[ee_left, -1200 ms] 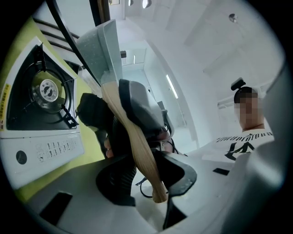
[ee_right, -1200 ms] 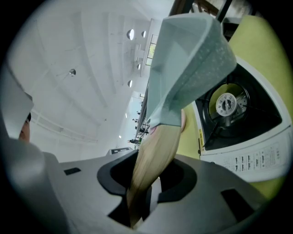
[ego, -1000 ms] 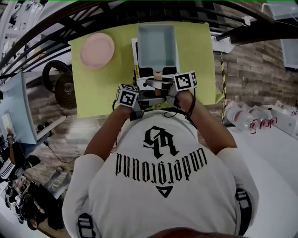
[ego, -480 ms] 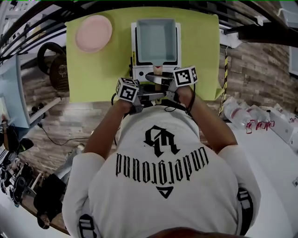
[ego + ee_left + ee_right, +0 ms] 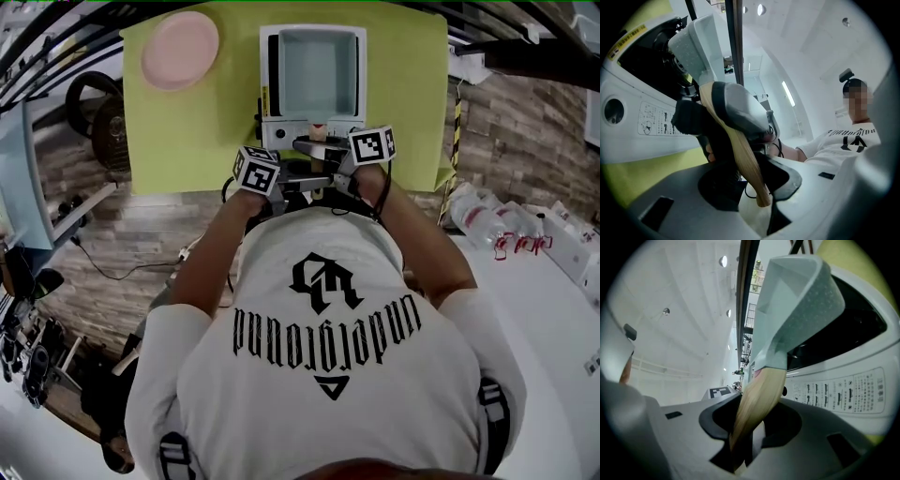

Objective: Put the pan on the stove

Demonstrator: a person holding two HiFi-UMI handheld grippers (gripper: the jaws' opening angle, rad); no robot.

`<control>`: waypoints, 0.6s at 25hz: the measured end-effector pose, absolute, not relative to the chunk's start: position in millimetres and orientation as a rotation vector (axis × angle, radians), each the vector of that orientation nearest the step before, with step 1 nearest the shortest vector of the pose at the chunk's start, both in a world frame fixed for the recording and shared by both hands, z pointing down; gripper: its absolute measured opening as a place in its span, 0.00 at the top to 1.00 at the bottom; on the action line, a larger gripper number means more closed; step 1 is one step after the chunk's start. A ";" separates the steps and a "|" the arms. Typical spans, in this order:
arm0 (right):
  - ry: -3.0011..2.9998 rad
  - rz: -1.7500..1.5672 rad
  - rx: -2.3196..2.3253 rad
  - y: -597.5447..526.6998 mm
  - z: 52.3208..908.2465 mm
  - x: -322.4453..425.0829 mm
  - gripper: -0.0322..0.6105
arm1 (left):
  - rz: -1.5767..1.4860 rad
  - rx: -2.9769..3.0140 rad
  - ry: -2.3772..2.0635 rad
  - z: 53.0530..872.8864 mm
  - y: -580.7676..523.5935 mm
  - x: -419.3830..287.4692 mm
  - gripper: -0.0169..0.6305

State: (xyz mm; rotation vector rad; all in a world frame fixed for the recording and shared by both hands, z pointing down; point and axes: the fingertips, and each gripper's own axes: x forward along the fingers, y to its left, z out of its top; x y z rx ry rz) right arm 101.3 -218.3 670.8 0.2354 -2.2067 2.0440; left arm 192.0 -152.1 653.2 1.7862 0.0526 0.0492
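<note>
A: Pan [image 5: 319, 73] reads smaller than a second ago and now lies framed by the white rim of the stove [image 5: 286, 133]; back then it overlapped that rim. Mat [image 5: 187, 131] and stove have both slid toward 12 o'clock in the head view.

B: Noted. Largest things first?

A: Person's white shirt [image 5: 328, 356], black print, fills the frame's 6 o'clock half. Yellow-green mat lies beyond it at 12 o'clock. White stove sits on the mat, control panel facing the person.

B: And the pan?

A: Square, pale blue, over the stove's dark top. Whether its base touches down, I cannot tell. Pink plate [image 5: 181, 50] lies on the mat at 10 o'clock from the stove, well apart from it.

B: Grippers?

A: Both are at 6 o'clock of the stove, just beside each other. Right gripper [image 5: 740, 446] is clenched on the pan's wooden handle [image 5: 757, 399]: its own view shows the wood running down between the jaws. Left gripper [image 5: 757, 187] is clamped on the same handle, nearer its free end. Left gripper view shows the right gripper's grey jaw on the wood just beyond.

B: Handle direction?

A: Points from the pan toward 6 o'clock, at the person.
</note>
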 end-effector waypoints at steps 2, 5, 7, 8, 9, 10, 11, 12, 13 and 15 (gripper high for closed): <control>-2.204 2.055 0.238 -219.1 676.8 101.6 0.74 | 0.057 1.780 0.048 658.8 -152.7 192.2 0.75; -2.202 2.059 0.239 -219.4 682.9 101.6 0.74 | 0.058 1.772 0.045 665.4 -152.6 192.2 0.75; -2.199 2.044 0.234 -218.2 686.7 101.0 0.74 | 0.057 1.770 0.046 669.1 -152.1 192.3 0.75; -2.196 2.035 0.233 -217.4 689.1 101.1 0.74 | 0.058 1.767 0.047 671.0 -151.7 192.7 0.75; -2.193 2.027 0.234 -216.6 691.4 101.4 0.74 | 0.058 1.764 0.047 672.8 -151.1 193.1 0.75; -2.191 2.024 0.234 -215.8 693.4 101.4 0.74 | 0.059 1.761 0.047 674.7 -150.3 193.2 0.75; -2.190 2.024 0.234 -215.0 694.9 101.2 0.74 | 0.059 1.759 0.045 676.5 -149.6 192.8 0.75; -2.191 2.024 0.232 -214.5 696.1 101.0 0.74 | 0.057 1.757 0.041 678.1 -149.1 192.5 0.75; -2.193 2.024 0.232 -214.4 696.9 101.0 0.74 | 0.056 1.755 0.039 679.7 -149.1 192.5 0.75; -2.197 2.027 0.237 -215.0 698.6 102.2 0.74 | 0.057 1.745 0.043 682.7 -149.3 193.3 0.75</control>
